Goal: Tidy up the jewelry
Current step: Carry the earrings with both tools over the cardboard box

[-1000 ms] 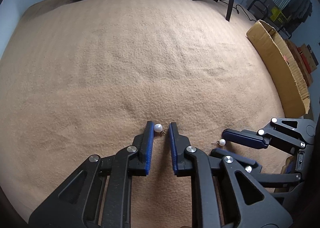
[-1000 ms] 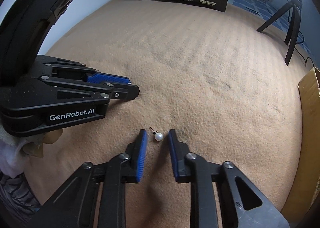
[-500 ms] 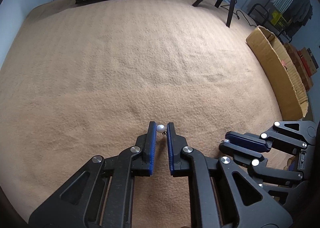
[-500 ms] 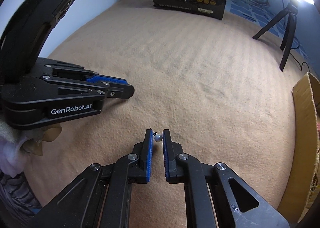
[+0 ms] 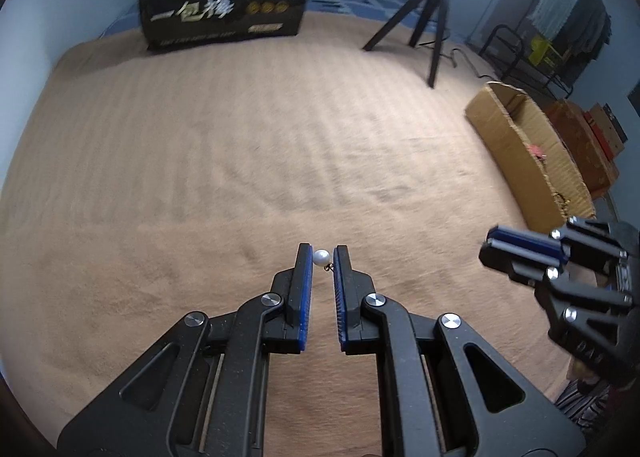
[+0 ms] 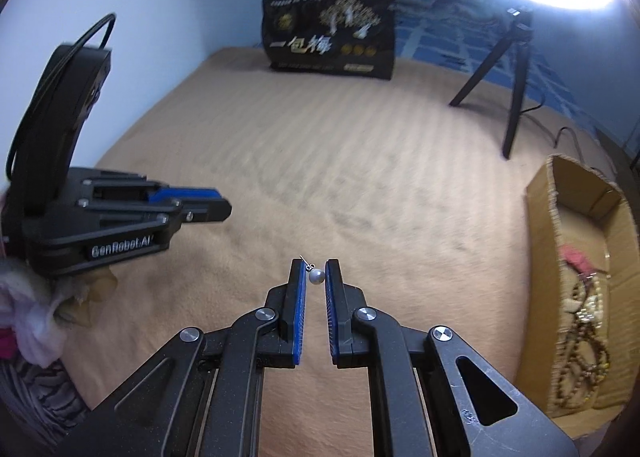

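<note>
My left gripper [image 5: 322, 257] is shut on a white pearl earring [image 5: 321, 256], pinched at the fingertips and held above the tan blanket [image 5: 240, 161]. My right gripper [image 6: 315, 275] is shut on a second pearl earring [image 6: 315, 277], its post pointing up and left. The right gripper shows in the left wrist view [image 5: 520, 249] at the right. The left gripper shows in the right wrist view [image 6: 188, 203] at the left. An open cardboard box [image 6: 540, 225] at the right holds bead necklaces [image 6: 584, 337].
A black printed bag [image 5: 224, 13] stands at the far edge of the blanket. A black tripod [image 5: 432, 17] with a ring light stands at the back right. The cardboard box [image 5: 516, 145] lines the right edge. Crumpled cloth [image 6: 32, 321] lies at the left.
Both grippers closed on their pearl earrings and lifted them off the blanket. Both views now sit higher and tilt up, showing more of the room.
</note>
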### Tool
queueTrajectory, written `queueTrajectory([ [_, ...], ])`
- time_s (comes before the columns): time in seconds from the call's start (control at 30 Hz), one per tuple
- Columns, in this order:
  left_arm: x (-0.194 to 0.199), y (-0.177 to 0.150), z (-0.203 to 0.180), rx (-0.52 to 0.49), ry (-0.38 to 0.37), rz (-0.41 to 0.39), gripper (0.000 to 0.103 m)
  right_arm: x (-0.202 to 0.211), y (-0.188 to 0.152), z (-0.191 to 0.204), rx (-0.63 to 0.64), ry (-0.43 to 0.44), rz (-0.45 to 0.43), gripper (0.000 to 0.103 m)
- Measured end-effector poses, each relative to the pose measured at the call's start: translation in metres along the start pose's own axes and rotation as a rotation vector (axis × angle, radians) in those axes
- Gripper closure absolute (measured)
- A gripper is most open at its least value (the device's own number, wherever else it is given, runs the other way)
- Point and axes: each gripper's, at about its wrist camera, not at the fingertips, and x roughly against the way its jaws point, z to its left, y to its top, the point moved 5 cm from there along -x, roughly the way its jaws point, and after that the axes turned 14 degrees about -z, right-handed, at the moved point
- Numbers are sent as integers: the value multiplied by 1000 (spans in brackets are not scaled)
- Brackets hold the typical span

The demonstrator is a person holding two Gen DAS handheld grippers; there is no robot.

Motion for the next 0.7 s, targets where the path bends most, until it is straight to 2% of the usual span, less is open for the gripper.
queueTrajectory([
  [0.47,11,34,-94,-103,-124,-91,94,49,23,-82,-102,-130,-80,95],
  [0.7,-2,44,-143,-118,-178,-106,94,69,33,-128,-157,-201,-121,95],
])
